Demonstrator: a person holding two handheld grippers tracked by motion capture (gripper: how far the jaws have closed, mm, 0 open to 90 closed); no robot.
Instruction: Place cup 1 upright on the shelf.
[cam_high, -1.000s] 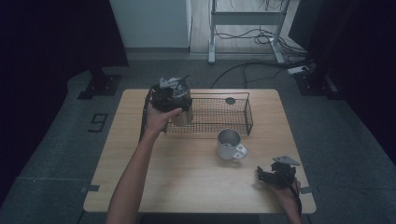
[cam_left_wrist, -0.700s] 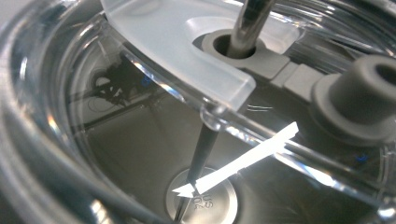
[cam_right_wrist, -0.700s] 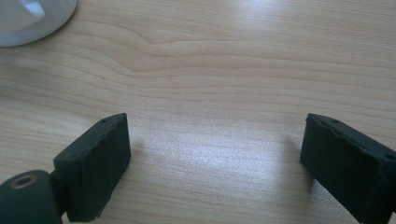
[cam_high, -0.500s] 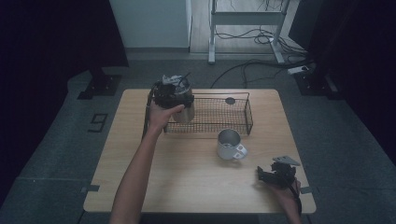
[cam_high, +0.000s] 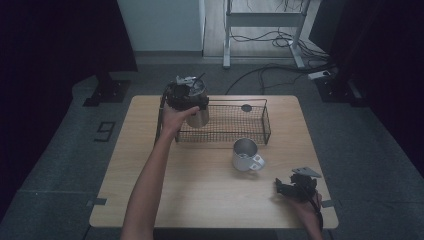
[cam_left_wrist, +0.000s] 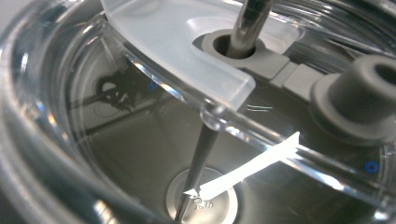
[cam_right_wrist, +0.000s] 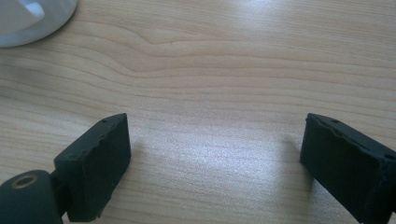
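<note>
Upper centre: left tongs (cam_high: 186, 95) atop steel tumbler (cam_high: 196, 102) standing at wire basket's (cam_high: 260, 120) left end, grip indiscernible; straw (cam_left_wrist: 198, 163) inside. Mug (cam_high: 246, 155) mid-surface. Lower right: right tongs (cam_high: 295, 187) released.

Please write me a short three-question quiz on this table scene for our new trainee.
1. True or false: the metal mug stands inside the wire basket.
2. Which gripper is at the lidded tumbler: A the left gripper, B the right gripper?
3. What passes through the hole in the tumbler's clear lid?

Key
1. False; it stands on the table, in front of the basket.
2. A.
3. A metal straw that reaches down to the tumbler's bottom.
</note>
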